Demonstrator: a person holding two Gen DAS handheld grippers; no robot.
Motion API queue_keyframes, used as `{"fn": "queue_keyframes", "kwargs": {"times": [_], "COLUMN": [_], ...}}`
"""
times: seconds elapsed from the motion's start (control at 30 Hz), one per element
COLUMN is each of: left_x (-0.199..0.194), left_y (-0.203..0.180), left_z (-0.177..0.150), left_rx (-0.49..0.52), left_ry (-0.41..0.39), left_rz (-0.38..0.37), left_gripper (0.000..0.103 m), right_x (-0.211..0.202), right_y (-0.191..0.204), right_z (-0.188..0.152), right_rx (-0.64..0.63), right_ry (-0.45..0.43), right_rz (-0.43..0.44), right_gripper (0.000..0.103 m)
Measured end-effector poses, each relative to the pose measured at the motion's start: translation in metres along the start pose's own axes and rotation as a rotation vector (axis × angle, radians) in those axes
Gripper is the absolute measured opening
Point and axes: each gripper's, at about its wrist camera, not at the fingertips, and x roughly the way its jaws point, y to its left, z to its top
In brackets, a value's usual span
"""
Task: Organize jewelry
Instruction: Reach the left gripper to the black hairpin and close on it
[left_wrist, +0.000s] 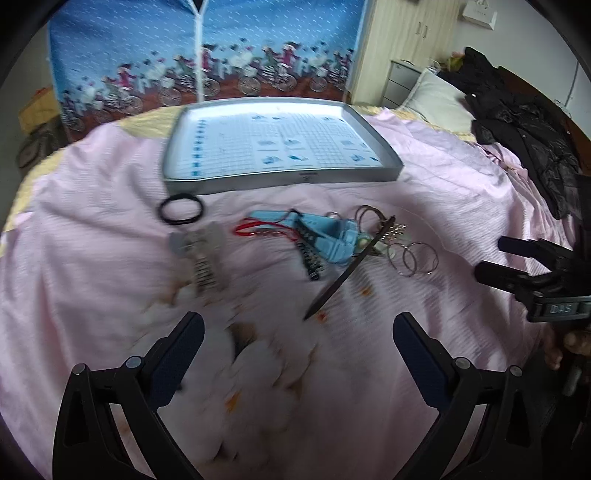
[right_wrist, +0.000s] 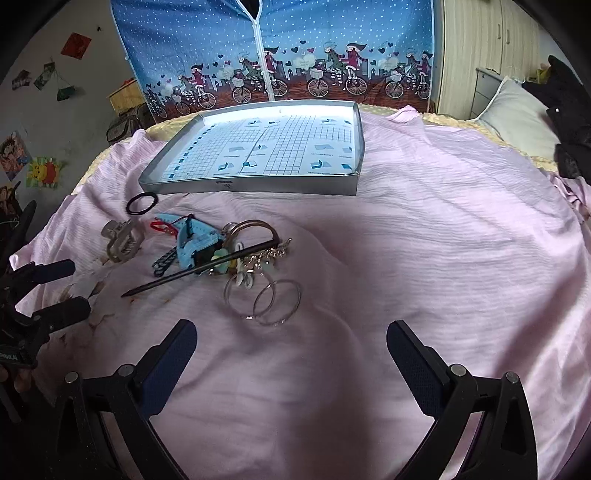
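Both grippers hover low over the pink bedsheet (right_wrist: 424, 229) with their jaws spread wide and nothing between them: the right gripper (right_wrist: 291, 343) in its own view, the left gripper (left_wrist: 299, 336) in its own. From the right wrist view the left gripper also shows at the left edge, its fingers parted and empty.

Taking the shallow silver tray (right_wrist: 258, 186) as the landmark: it sits on the bed at the far side, and nothing lies on its printed grid floor. All the jewelry lies on the sheet in front of the tray's near wall. Closest to the tray's near left corner is a black hair tie (right_wrist: 141, 204). Just in front of that lies a clear claw hair clip (right_wrist: 122, 240). Further right, in front of the tray's middle, is a tangled heap: a light blue watch (right_wrist: 195, 240), a red cord (right_wrist: 159, 226), a black patterned strap (right_wrist: 164, 262), a brown bangle (right_wrist: 256, 228) and a small cluster of gold-toned chain and charms (right_wrist: 269, 254). A long dark hair stick (right_wrist: 192, 271) lies slantwise across the heap, touching it. Farthest from the tray, nearest the right gripper, overlapping thin silver hoops (right_wrist: 275, 302) lie flat.

Behind the tray hangs a blue fabric panel (right_wrist: 332, 40) printed with cyclists.
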Motion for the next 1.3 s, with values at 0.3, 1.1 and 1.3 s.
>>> {"fn": "queue_keyframes", "kwargs": {"times": [0.3, 1.1, 1.3], "left_x": [0.044, 0.102, 0.103], "left_y": [-0.011, -0.022, -0.018], "left_z": [0.020, 0.042, 0.044], "left_rx": [0.107, 0.087, -0.018], "left_ry": [0.047, 0.188, 0.254], "left_rz": [-0.135, -0.247, -0.360], "left_gripper": [0.057, 0.010, 0.008], "right_x": [0.029, 0.072, 0.074], "right_y": [-0.013, -0.014, -0.015], "right_z": [0.007, 0.014, 0.012], "right_rx": [0.025, 0.041, 0.057], "right_ry": [0.052, 0.163, 0.199], "right_rz": [0.111, 0.163, 0.187], "right_gripper": [0.056, 0.020, 0.020]}}
